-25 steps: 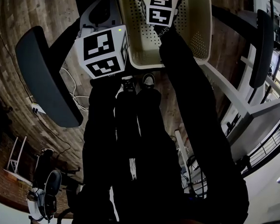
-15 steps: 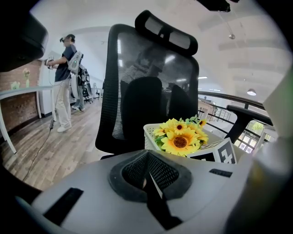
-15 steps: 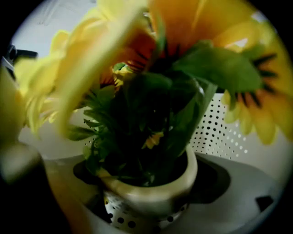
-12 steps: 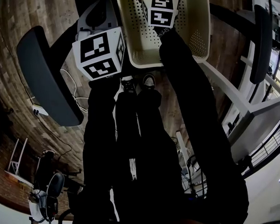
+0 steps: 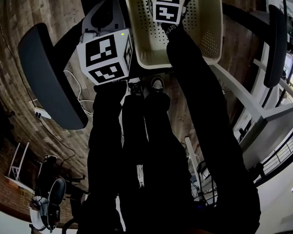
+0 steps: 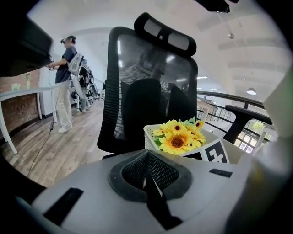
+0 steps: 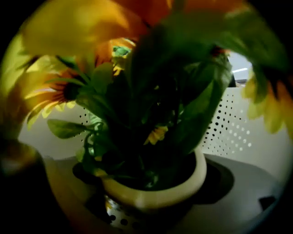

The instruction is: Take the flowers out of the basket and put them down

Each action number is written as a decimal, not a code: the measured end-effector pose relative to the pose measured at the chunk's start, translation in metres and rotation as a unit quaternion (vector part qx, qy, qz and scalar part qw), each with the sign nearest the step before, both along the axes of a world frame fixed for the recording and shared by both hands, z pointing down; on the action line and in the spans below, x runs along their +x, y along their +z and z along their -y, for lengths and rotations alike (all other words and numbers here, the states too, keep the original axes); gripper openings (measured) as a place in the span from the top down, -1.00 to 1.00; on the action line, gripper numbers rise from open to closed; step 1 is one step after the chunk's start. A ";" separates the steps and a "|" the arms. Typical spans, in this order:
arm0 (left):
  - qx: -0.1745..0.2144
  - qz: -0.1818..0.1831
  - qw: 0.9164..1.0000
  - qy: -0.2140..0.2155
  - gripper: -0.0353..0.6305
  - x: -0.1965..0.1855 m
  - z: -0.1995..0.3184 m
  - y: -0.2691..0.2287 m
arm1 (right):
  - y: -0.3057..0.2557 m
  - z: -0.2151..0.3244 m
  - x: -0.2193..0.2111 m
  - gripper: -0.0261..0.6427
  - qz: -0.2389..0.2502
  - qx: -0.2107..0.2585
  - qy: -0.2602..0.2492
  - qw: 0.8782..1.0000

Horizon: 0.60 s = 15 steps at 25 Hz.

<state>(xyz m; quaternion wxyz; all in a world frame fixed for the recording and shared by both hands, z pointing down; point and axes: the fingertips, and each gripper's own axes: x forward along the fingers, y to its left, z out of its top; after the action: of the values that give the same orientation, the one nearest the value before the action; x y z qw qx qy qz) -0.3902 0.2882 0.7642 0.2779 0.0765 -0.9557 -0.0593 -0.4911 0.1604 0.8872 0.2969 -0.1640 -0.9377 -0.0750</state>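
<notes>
My right gripper (image 5: 169,8), squeezing the pot (image 7: 155,196) of flowers (image 7: 183,91), has gone deeper into the basket (image 5: 206,40); my left gripper (image 6: 147,176) stays pinched together, empty.

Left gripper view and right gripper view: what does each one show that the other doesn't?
Only the left gripper view shows the room: a black office chair, a person standing by a table, wooden floor, and the left tool with its jaws together, empty. Only the right gripper view shows the cream pot held between the right tool's jaws, and dark green leaves close up. Both show the yellow flowers and the white dotted basket around them.
</notes>
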 end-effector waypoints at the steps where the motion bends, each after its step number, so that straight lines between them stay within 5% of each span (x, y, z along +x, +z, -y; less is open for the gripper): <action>1: 0.000 0.000 1.000 -0.001 0.90 0.000 -0.001 0.001 | 0.002 0.000 0.000 -0.74 -0.002 -0.002 0.005 1.000; 15: 0.001 -0.001 1.000 -0.004 0.90 0.003 0.000 0.005 | -0.012 0.000 -0.008 -0.74 0.015 -0.025 -0.020 0.999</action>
<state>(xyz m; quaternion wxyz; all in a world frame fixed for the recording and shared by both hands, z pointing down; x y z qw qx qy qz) -0.3875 0.2887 0.7693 0.2787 0.0726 -0.9557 -0.0612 -0.4991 0.1608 0.8747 0.2769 -0.1888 -0.9403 -0.0598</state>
